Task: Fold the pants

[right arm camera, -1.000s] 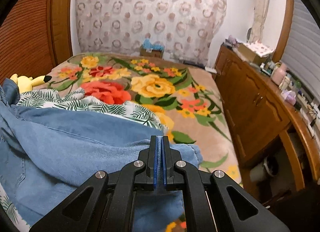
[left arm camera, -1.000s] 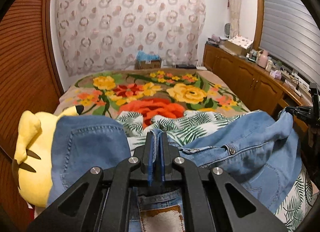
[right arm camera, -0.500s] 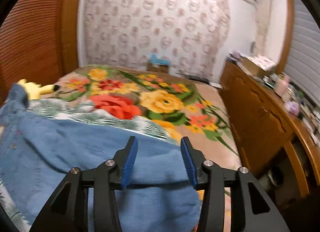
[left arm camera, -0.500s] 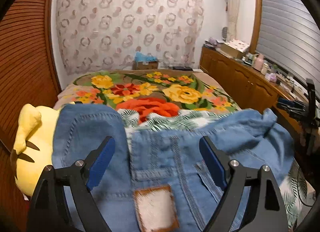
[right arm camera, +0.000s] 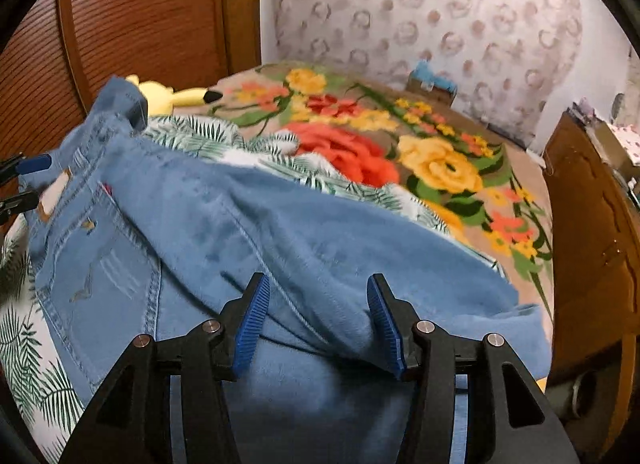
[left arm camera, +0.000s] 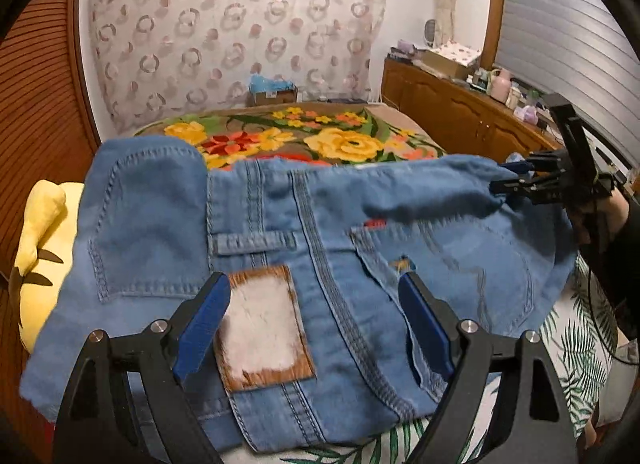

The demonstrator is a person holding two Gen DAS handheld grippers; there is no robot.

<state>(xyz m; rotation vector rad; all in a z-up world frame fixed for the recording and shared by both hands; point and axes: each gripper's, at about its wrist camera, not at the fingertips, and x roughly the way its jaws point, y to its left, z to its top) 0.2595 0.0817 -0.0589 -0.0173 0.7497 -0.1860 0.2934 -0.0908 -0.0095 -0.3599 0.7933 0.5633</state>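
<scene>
A: Where do the pants (left arm camera: 304,248) lie?

B: Spread on the bed (right arm camera: 472,200), seat side up, over a palm-print sheet (right arm camera: 24,352) near the floral blanket (left arm camera: 344,140). The leather waist patch (left arm camera: 262,322) sits between my left gripper (left arm camera: 316,324) pads.

A: State of the left jaws?

B: Wide apart, holding nothing; the denim lies under them.

A: And the right gripper (right arm camera: 316,322)?

B: Its jaws are also spread, gripping nothing, over a rumpled fold of the pants. From the left wrist view I see it at the pants' far right edge.

A: Anything beside the pants?

B: A yellow plush toy (left arm camera: 38,240), touching their left edge, partly covered by a back pocket (left arm camera: 148,228)
</scene>
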